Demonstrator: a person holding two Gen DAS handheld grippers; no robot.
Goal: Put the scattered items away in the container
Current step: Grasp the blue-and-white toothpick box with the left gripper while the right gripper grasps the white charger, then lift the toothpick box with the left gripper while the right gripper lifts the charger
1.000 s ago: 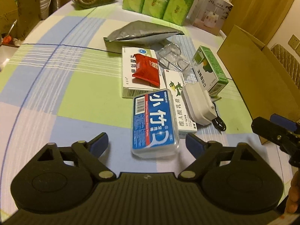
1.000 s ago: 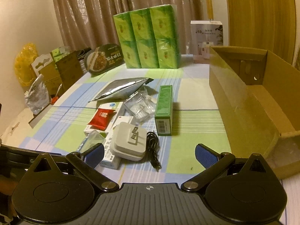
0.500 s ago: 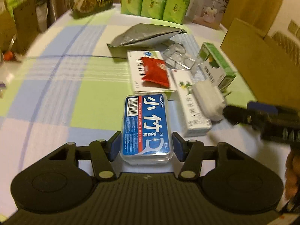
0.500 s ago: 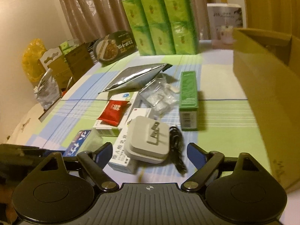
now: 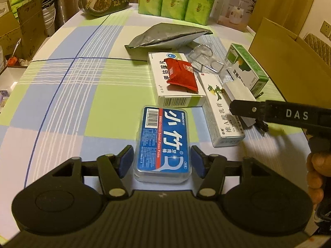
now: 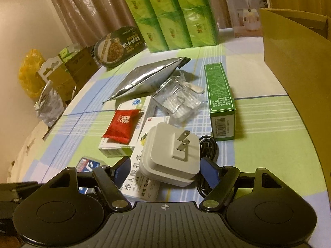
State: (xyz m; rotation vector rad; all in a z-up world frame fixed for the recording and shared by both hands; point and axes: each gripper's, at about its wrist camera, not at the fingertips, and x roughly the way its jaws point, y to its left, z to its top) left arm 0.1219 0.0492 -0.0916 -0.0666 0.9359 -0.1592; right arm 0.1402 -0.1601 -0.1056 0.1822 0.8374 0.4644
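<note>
Straddling the blue floss-pick box (image 5: 162, 142) near the tabletop (image 5: 62, 95) edge, left hand-held gripper (image 5: 161, 161) set with pads (image 5: 126, 161) against or just off its long sides; cannot tell whether clamped. Likely light, rigid, slick plastic, so best squeezed squarely across the flat sides, low down. Flanking the white charger (image 6: 170, 157) with right hand-held gripper (image 6: 165, 171), jaws spread and not yet pinching; compact, hard, somewhat heavier, trailing a black cable (image 6: 204, 150) that may drag. Waiting far right: cardboard container (image 6: 293, 49).
</note>
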